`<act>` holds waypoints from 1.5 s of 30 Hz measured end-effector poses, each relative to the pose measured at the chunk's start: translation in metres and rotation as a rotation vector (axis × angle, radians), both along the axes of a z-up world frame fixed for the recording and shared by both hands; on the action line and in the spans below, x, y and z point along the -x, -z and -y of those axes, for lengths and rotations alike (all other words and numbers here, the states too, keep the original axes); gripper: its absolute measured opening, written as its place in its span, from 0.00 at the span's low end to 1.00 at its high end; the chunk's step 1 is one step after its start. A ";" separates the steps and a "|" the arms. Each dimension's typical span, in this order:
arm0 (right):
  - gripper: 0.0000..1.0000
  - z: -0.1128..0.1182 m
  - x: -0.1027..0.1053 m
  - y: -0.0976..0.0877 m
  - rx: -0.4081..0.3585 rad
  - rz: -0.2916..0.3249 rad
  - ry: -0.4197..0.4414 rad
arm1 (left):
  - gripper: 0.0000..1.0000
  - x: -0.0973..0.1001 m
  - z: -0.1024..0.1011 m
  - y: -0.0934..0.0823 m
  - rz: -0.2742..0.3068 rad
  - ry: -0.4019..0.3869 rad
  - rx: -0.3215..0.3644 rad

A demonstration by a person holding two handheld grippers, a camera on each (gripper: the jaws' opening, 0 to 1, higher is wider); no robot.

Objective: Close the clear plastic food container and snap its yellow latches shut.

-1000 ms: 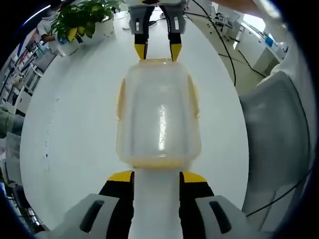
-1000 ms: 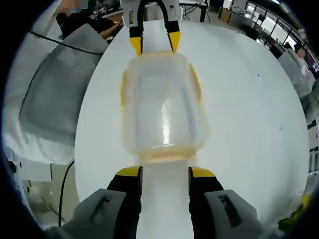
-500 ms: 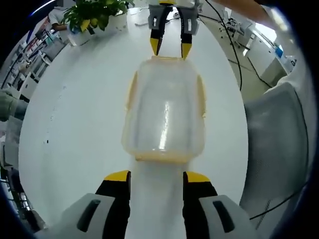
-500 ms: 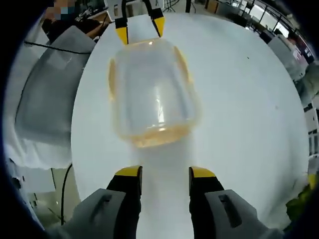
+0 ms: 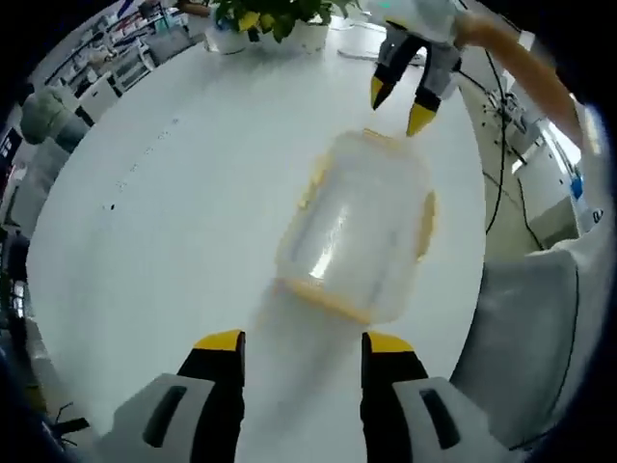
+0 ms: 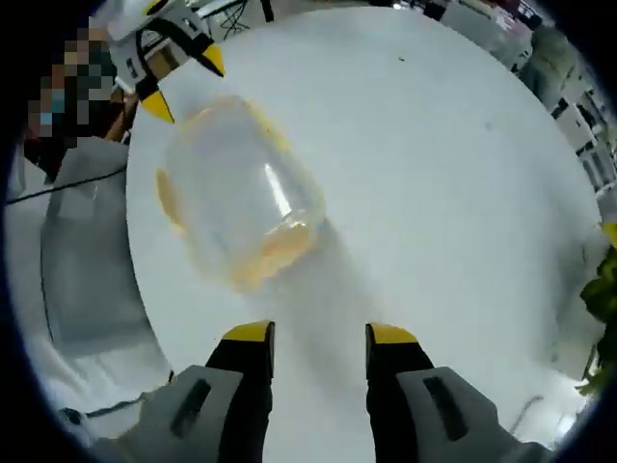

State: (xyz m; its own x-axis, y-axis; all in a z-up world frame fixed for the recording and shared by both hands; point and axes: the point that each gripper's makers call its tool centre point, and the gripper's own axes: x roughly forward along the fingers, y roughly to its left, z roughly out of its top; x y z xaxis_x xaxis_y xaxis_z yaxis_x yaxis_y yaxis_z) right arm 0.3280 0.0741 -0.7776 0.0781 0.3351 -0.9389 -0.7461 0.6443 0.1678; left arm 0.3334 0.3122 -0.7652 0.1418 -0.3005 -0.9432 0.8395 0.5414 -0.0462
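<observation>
Desk [image 5: 154,222], white and round, carries everything. Grey chair [image 5: 525,328] sits at its edge, also seen in the right gripper view [image 6: 87,270]. Potted plant [image 5: 275,17] with green and yellow leaves stands at the far rim in the left gripper view; some leaves [image 6: 603,289] show at the edge of the right gripper view.

Clear plastic food container [image 5: 355,227] rests on the desk, lid on, slightly blurred; in the right gripper view [image 6: 231,203] it lies tilted toward upper left. Yellow latches [image 5: 424,224] run along its long sides, looking flat against the walls, though blur makes it hard to tell whether they're snapped. Yellow seal strip shows at the near end.

Left gripper [image 5: 301,340] sits near the container's near end, not touching; jaws apart, nothing between them. It also appears in the right gripper view [image 6: 183,82], just beyond the container's far end, yellow tips spread.

Right gripper [image 6: 315,333] likewise sits short of the container, jaws apart and empty. Seen from the left gripper view [image 5: 402,104], its tips are close to the far end, contact unclear. Person's arm [image 5: 511,58] is behind it.
</observation>
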 end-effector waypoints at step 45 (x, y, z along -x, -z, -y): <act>0.19 -0.048 0.005 0.006 -0.297 -0.296 0.440 | 0.26 0.020 0.037 0.020 -0.436 -0.701 0.145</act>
